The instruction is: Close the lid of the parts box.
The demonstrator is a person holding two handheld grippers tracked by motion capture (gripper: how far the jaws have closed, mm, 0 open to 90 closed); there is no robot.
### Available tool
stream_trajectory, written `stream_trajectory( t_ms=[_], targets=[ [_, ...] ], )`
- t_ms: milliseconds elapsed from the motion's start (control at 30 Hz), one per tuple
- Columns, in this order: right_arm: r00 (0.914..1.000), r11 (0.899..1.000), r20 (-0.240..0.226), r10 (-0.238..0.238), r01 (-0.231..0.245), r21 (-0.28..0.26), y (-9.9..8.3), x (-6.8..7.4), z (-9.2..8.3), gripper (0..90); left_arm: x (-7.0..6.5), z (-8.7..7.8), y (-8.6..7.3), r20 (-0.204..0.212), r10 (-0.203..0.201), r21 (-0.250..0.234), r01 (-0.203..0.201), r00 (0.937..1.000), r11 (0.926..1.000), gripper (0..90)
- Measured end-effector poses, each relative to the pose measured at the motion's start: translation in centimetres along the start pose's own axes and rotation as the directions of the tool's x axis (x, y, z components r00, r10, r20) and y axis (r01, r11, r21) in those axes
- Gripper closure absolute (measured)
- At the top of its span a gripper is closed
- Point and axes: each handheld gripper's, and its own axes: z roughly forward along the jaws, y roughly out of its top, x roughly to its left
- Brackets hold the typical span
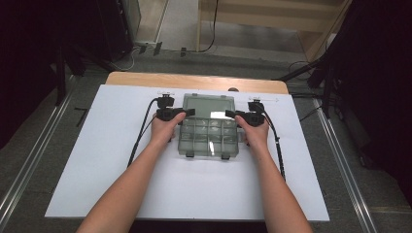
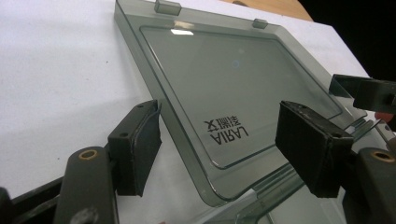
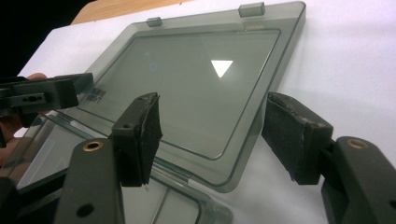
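**A:** status on the box? where does it sit;

**B:** clear compartment box [image 1: 210,138] sits mid-bench on the white sheet [image 1: 97,160], base toward you, two latches on the near edge; lid [image 1: 208,108] is already swung open and lies flat on the sheet behind the base, hinged along the far side of the base; so the opening step reads as done;

**A:** and your claws;

**B:** your left claw [image 1: 188,112] is at the left end of the hinge line, your right claw [image 1: 229,114] at the right end; from the left gripper view the lid's corner [image 2: 205,186] lies between the jaws, pads either side of it with visible gaps, nothing pinched; same from the right gripper view, the lid's other corner [image 3: 233,172] between the pads, not touched; both claws half-wide, holding nothing;

**A:** compartments loaded?

**B:** can't tell; the base looks like empty dividers from above, too small to be sure;

**A:** what's left then;

**B:** my read: you're set to take the lid by both corners; likely next is to close the pads on it and fold it back over the base, then press the latches; none of that is started.
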Motion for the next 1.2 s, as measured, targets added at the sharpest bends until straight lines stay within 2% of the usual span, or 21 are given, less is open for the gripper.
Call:
stream_trajectory(
  t_ms=[133, 200, 233, 300, 467, 533, 633, 700, 867, 900, 967, 1100, 1133, 1200],
  targets=[
    [1.0, 1.0, -0.003, 0.006, -0.006, 0.011, -0.1, -0.2, 0.3, 38.6, -0.1, 0.1, 0.1, -0.011, -0.006, 0.006, 0.006, 0.9999, 1.0, 29.8],
    [1.0, 1.0, -0.004, 0.008, -0.008, 0.019, -0.2, -0.4, 0.4, 38.9, -0.2, 0.2, 0.1, -0.024, 0.007, 0.016, -0.007, 0.9997, 0.9998, 29.8],
    [0.9999, 1.0, -0.004, 0.011, -0.011, 0.026, -0.3, -0.5, 0.6, 38.9, -0.3, 0.3, 0.2, -0.041, 0.002, 0.022, -0.001, 0.9991, 0.9998, 30.7],
    [0.9999, 0.999, -0.005, 0.013, -0.013, 0.029, -0.3, -0.6, 0.7, 39.1, -0.3, 0.3, 0.3, -0.047, -0.009, 0.026, 0.01, 0.9989, 0.9996, 32.9],
    [0.9997, 0.999, -0.022, 0.006, -0.005, 0.044, -0.2, -0.5, 0.7, 41.9, -0.4, 0.3, 0.4, -0.048, -0.014, 0.038, 0.016, 0.9988, 0.9991, 37.4],
    [0.9998, 0.999, -0.011, -0.014, 0.014, 0.038, -0.1, -0.4, 0.7, 43.5, -0.4, 0.3, 0.3, -0.042, -0.015, 0.038, 0.017, 0.999, 0.9991, 39.0],
    [0.9998, 1.0, -0.004, -0.02, 0.02, 0.024, -0.1, -0.2, 0.4, 46.2, -0.6, 0.4, 0.3, -0.039, -0.011, 0.032, 0.012, 0.9992, 0.9994, 40.0],
    [0.9991, 0.999, 0.007, -0.041, 0.041, 0.007, 0.0, 0.0, 0.2, 48.4, -0.7, 0.1, 0.4, -0.039, 0.003, 0.019, -0.002, 0.9992, 0.9998, 42.4],
    [0.9982, 0.998, 0.012, -0.059, 0.059, -0.021, 0.1, 0.2, -0.3, 52.8, -0.8, -0.7, 0.6, -0.039, 0.029, -0.017, -0.03, 0.9988, 0.9994, 52.0],
    [0.9972, 0.996, 0.014, -0.073, 0.074, -0.04, 0.1, 0.4, -0.7, 55.7, -0.8, -1.0, 0.5, -0.045, 0.046, -0.038, -0.048, 0.9979, 0.9981, 54.1],
    [0.9968, 0.996, 0.015, -0.079, 0.08, -0.047, 0.1, 0.5, -0.8, 57.2, -0.8, -1.2, 0.5, -0.048, 0.053, -0.044, -0.055, 0.9975, 0.9975, 57.8],
    [0.991, 0.989, 0.048, -0.125, 0.128, -0.069, 0.1, 0.9, -1.4, 62.8, -0.9, -1.7, 0.6, -0.048, 0.078, -0.064, -0.081, 0.9958, 0.9947, 63.3],
    [0.991, 0.989, 0.048, -0.125, 0.128, -0.069, 0.1, 0.9, -1.4, 62.8, -0.9, -1.8, 0.6, -0.045, 0.08, -0.069, -0.083, 0.9958, 0.9942, 63.3],
    [0.9886, 0.986, 0.056, -0.139, 0.144, -0.084, 0.1, 1.1, -1.7, 66.8, -0.9, -2.2, 0.7, -0.043, 0.1, -0.078, -0.104, 0.994, 0.9915, 66.8]
  ],
)
